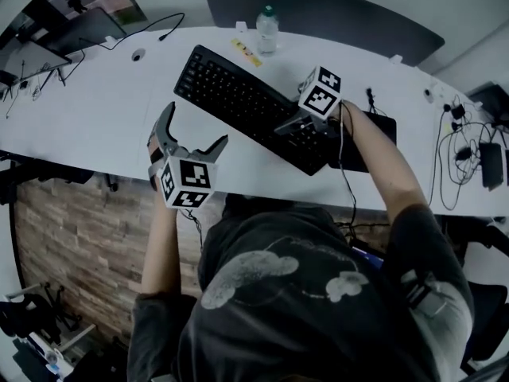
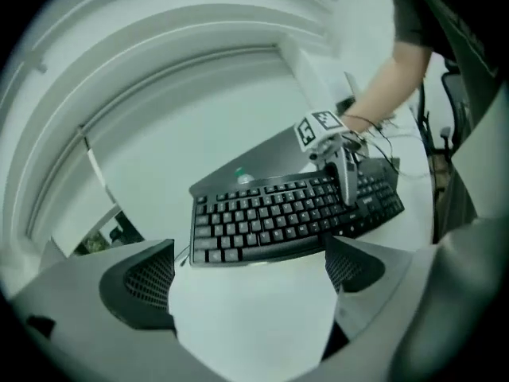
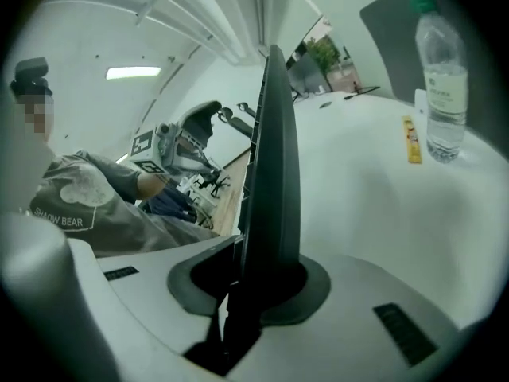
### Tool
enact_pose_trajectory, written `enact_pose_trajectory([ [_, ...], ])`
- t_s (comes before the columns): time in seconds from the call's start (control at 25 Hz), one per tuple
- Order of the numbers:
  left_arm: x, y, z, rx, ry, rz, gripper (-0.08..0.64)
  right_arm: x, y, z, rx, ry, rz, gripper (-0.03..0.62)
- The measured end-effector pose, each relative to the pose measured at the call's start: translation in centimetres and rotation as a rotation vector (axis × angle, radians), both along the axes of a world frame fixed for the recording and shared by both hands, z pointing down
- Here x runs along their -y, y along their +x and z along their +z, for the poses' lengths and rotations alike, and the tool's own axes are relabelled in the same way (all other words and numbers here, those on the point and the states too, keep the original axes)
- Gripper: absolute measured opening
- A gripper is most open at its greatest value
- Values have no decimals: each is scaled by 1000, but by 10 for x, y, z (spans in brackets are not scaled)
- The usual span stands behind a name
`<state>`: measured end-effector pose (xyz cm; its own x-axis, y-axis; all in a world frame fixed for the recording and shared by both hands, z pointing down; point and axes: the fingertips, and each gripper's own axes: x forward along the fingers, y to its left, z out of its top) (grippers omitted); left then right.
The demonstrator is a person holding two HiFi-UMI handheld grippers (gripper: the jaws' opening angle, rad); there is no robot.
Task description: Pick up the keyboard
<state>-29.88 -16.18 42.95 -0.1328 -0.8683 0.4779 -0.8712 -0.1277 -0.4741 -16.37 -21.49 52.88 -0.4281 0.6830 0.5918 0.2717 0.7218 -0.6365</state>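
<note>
A black keyboard (image 1: 235, 98) lies slantwise over the white table (image 1: 95, 110). My right gripper (image 1: 296, 127) is shut on its right end, and that end looks lifted off the surface. In the right gripper view the keyboard (image 3: 272, 150) stands edge-on between the pads, clamped at the gripper (image 3: 254, 281). My left gripper (image 1: 195, 126) hangs open above the table's front edge, apart from the keyboard and holding nothing. From the left gripper view the keyboard (image 2: 286, 213) sits beyond the open gripper (image 2: 250, 273), with the right gripper (image 2: 346, 173) gripping its right side.
A water bottle (image 1: 267, 29) and a yellow strip (image 1: 246, 52) sit behind the keyboard. A black pad (image 1: 374, 143) lies under its right end. Cables and chargers (image 1: 465, 150) crowd the right side; a monitor (image 1: 48, 38) stands at the far left.
</note>
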Motion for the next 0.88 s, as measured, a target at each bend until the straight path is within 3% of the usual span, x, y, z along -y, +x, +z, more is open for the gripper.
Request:
enact_pose_trajectory([
  [0.2,-32,5,2,-316,96,-210,583,5,5,-22,137,-47,137,64],
  [0.36,-62,19,13,-549,180,-361,583,0,11,-30,183,-72,227,66],
  [0.48,-83,37,25,-586,203,-433,583,-14,20,-36,214,-132,295,67],
  [0.68,-114,62,45,-626,194,-512,583,-42,23,-54,283,-314,407,69],
  [0.88,-130,80,53,-673,231,-547,583,-47,22,-61,357,-450,470,75],
])
